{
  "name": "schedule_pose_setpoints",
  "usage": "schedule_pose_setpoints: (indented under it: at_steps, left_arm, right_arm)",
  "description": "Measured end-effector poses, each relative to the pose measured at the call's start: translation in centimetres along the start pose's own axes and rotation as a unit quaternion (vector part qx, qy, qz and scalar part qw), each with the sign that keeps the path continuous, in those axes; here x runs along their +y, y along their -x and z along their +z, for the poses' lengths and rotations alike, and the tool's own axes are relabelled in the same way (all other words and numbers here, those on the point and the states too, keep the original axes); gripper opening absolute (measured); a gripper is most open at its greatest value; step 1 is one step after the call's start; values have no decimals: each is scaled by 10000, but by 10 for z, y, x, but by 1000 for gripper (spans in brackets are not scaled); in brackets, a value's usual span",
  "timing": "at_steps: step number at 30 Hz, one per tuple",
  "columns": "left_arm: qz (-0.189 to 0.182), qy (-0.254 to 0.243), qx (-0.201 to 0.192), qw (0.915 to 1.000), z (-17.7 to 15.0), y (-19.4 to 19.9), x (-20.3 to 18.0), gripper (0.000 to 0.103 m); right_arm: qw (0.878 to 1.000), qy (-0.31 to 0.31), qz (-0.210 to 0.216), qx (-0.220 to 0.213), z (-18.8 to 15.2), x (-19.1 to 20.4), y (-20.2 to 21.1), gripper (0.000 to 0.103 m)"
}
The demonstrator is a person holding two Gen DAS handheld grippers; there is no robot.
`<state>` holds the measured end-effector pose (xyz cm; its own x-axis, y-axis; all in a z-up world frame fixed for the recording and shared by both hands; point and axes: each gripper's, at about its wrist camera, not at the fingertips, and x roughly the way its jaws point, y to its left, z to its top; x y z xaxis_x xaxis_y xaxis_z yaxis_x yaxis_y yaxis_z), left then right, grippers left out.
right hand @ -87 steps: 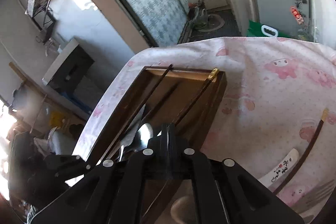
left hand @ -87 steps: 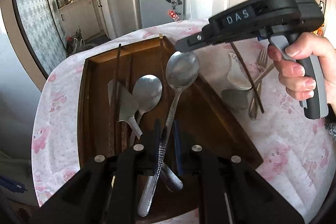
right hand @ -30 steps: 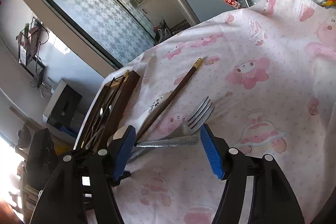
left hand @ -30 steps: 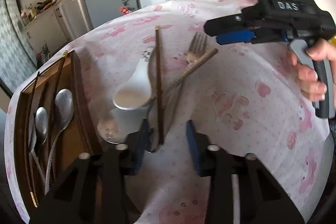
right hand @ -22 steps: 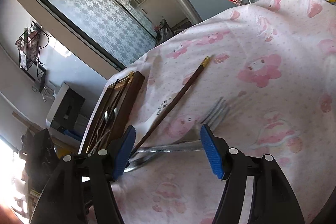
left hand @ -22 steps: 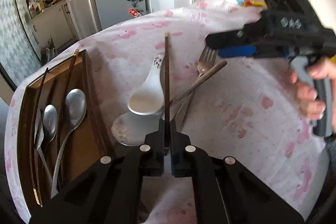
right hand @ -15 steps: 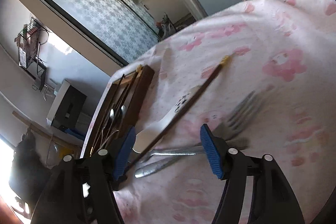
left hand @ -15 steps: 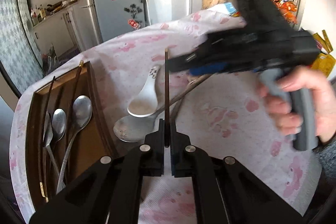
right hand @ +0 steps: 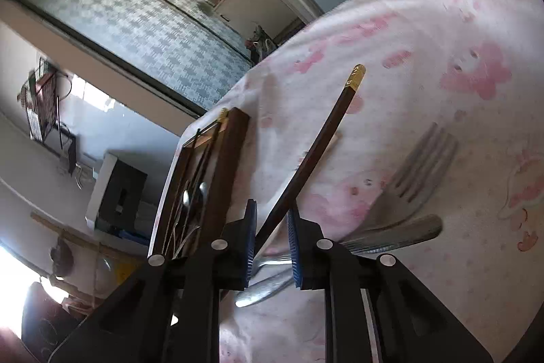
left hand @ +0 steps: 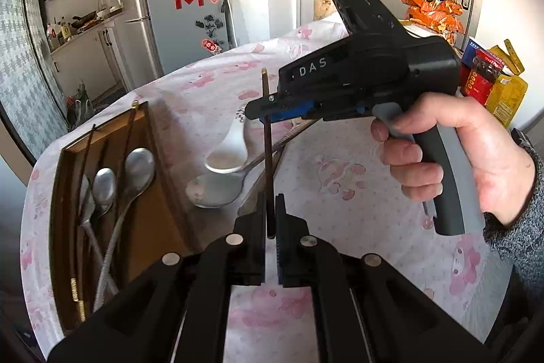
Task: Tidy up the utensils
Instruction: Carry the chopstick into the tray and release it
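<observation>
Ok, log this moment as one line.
left gripper: shut on chopstick | right gripper: closing around chopstick | fork: on tablecloth

Left wrist: we look steeply down, close over the table (left hand: pixel 340 179).
Right wrist: low, leftward.
Shared: chopstick (left hand: pixel 268 159), tray (left hand: pixel 159 159).

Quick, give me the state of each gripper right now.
Left gripper: shut on the dark chopstick.
Right gripper: jaws closing around the same chopstick, pads not yet pressing it.
</observation>
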<state>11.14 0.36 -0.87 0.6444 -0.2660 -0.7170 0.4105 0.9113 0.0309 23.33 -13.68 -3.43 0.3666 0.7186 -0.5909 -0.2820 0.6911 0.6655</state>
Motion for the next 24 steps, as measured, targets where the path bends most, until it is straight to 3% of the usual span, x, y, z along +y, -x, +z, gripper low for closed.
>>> schedule_pose_setpoints:
  at_steps: [10,19,21,24]
  left_arm:
    - [361,333,-156,9987,-33,37,41,7]
    - [739,916,-77,9930,-54,38,90,7]
    - [812,967,-40,9920,-55,34,94,7]
    - [939,1022,26,9903,-57,29,96,6]
  right_arm:
    - [9964,785,226,249,-4,82,-44,16]
    - [9941,949,251,460,-4,119,-104,15]
    - [9935,976,186,553,-5,121,-112,17]
    - [9930,985,217,615,-9,120,-110,29]
